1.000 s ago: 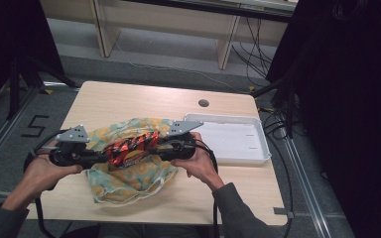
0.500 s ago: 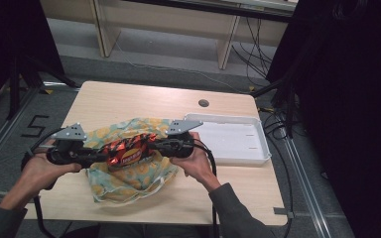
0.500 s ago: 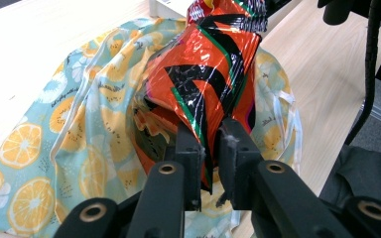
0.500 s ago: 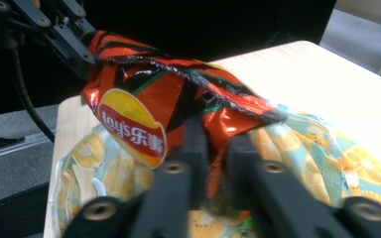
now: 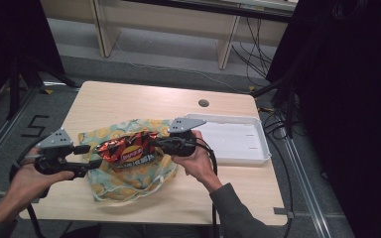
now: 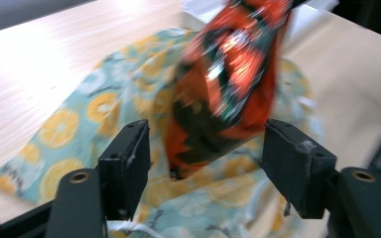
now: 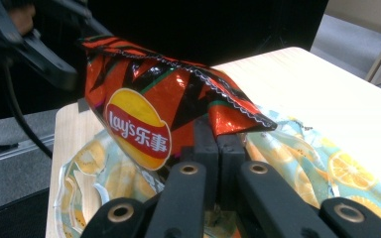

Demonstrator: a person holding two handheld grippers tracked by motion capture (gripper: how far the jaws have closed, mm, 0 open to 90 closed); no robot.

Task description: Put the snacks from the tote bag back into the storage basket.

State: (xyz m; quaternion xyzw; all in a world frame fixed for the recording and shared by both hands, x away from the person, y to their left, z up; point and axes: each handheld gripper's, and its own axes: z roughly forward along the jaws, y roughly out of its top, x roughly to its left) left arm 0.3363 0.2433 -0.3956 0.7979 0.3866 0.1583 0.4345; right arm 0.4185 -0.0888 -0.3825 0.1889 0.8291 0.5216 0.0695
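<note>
A red and black Lay's chip bag (image 5: 129,151) hangs over a cloth bag printed with orange slices (image 5: 124,181) that lies spread on the table. My right gripper (image 5: 155,143) is shut on the chip bag's right edge. In the right gripper view the jaws (image 7: 218,144) pinch the crimped seam of the chip bag (image 7: 139,119). My left gripper (image 5: 90,155) stands open at the bag's left end. In the left gripper view the chip bag (image 6: 228,84) hangs just beyond the gap of my left gripper (image 6: 211,173), apart from both pads, above the cloth bag (image 6: 79,119).
An empty white tray (image 5: 238,144) sits at the right of the wooden table (image 5: 129,101), just behind my right hand. A round cable hole (image 5: 203,103) lies near the far edge. The table's front edge runs close below the cloth bag.
My left gripper has drawn back to the left, off the chip bag's end. The bag has turned its printed face upward and hangs from my right gripper.
</note>
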